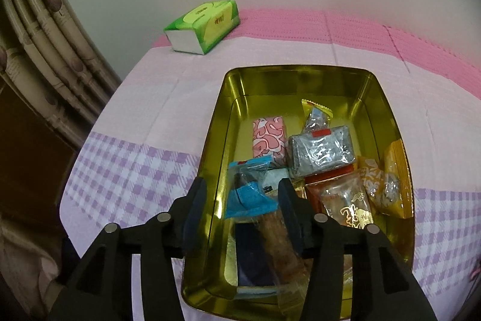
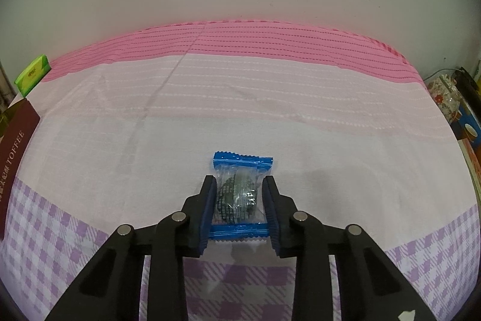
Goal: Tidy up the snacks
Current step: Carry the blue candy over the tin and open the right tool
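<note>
here the sorting is appearing largely done: the gold tin (image 1: 300,80) is holding most of the wrapped snacks, among them a pink packet (image 1: 268,140), a silver packet (image 1: 320,151) and orange packets (image 1: 393,182). the left gripper (image 1: 243,197) is hanging spread over the tin, gripping nothing. the right gripper (image 2: 239,194) is bracketing one blue-edged snack (image 2: 240,194) lying on the cloth-covered table (image 2: 270,116); whether its pads are pinching it, i cannot tell.
</note>
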`<state>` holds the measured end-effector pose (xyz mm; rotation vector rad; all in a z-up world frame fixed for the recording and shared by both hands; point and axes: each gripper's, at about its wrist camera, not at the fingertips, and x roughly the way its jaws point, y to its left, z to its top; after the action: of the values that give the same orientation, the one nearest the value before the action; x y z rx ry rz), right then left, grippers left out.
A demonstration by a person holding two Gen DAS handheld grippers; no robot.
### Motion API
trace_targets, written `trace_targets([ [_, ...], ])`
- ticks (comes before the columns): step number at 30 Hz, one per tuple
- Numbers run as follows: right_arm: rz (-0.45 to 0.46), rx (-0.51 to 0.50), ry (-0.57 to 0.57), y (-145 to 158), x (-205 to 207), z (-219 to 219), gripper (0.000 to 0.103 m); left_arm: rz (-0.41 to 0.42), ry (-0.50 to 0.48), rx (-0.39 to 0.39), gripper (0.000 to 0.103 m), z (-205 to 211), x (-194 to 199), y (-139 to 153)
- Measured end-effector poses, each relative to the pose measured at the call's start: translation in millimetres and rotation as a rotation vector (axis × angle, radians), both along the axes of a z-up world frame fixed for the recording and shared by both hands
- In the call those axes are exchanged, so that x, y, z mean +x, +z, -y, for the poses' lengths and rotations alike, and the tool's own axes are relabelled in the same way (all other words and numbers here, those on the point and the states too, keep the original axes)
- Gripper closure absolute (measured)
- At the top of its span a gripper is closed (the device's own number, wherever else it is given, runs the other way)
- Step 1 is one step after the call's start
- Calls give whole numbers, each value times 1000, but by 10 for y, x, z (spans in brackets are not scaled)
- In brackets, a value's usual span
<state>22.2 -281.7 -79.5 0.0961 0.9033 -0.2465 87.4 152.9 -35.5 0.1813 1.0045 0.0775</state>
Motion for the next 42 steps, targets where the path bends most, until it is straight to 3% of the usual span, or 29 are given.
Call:
trace_targets([
  [7, -3, 23, -15, 22, -32, -1, 77, 6, -6, -24, 44, -18, -56, 65],
  [18, 1, 36, -41, 112, -60, -2, 77, 23, -15, -54, 42, -38, -141, 166],
  [22, 25, 49, -19, 235, -78, -102, 77, 26, 2, -64, 37, -83, -176, 198],
  [30, 72, 82, 119, 512, 59, -669, 77, 53, 19, -56, 36, -142, -305, 275],
  [42, 78, 157, 445, 791, 322, -2087, 77, 52, 84, -89, 31, -380, -465, 297],
])
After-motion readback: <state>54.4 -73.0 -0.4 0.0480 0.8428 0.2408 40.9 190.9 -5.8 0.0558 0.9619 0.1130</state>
